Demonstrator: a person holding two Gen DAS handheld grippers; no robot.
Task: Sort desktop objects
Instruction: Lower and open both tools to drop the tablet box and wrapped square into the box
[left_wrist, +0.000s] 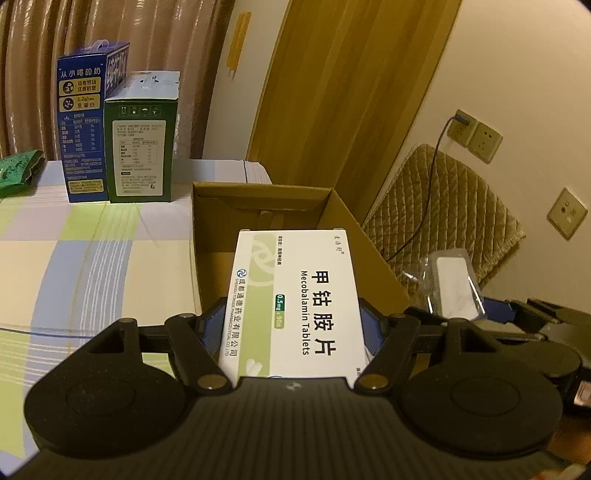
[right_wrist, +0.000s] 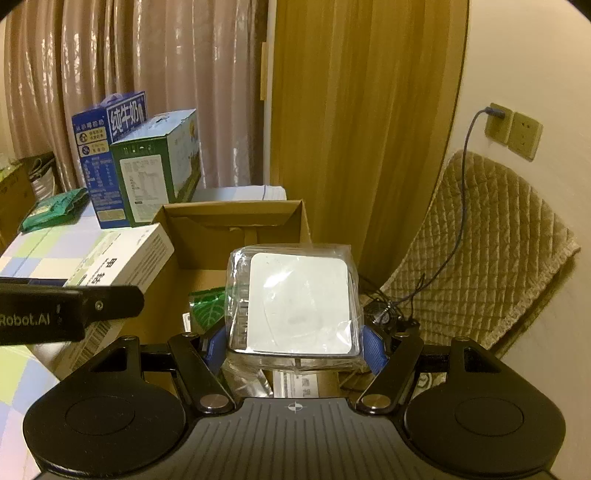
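**Two boxes held over the open carton**

The white and green tablet box (left_wrist: 295, 302) (printed "Mecobalamin Tablets") sits lengthwise between the blue pads of the left gripper (left_wrist: 293, 325), pinched at both long edges and held above the open cardboard carton (left_wrist: 207, 229). In the right wrist view the same box (right_wrist: 125, 258) shows at the left, over the carton's left wall, with the left gripper's black body just below it.

The right gripper (right_wrist: 293, 347) is clamped on a white square box in clear plastic wrap (right_wrist: 295, 302), its blue pads pressing the wrap on either side; the package hangs above the carton's interior (right_wrist: 207, 280). In the left wrist view this wrapped box (left_wrist: 452, 288) appears to the right, beyond the carton's right wall.

Inside the carton lies a green leaf-patterned packet (right_wrist: 207, 306).

The carton stands on a checked tablecloth (left_wrist: 92, 266). Behind it, a blue milk carton (left_wrist: 83, 125) and a green box (left_wrist: 142, 147) stand upright, touching. A green bag (left_wrist: 18, 170) lies at the far left. A quilted chair back (right_wrist: 480, 251) stands by the wall, under the sockets (right_wrist: 513, 133).
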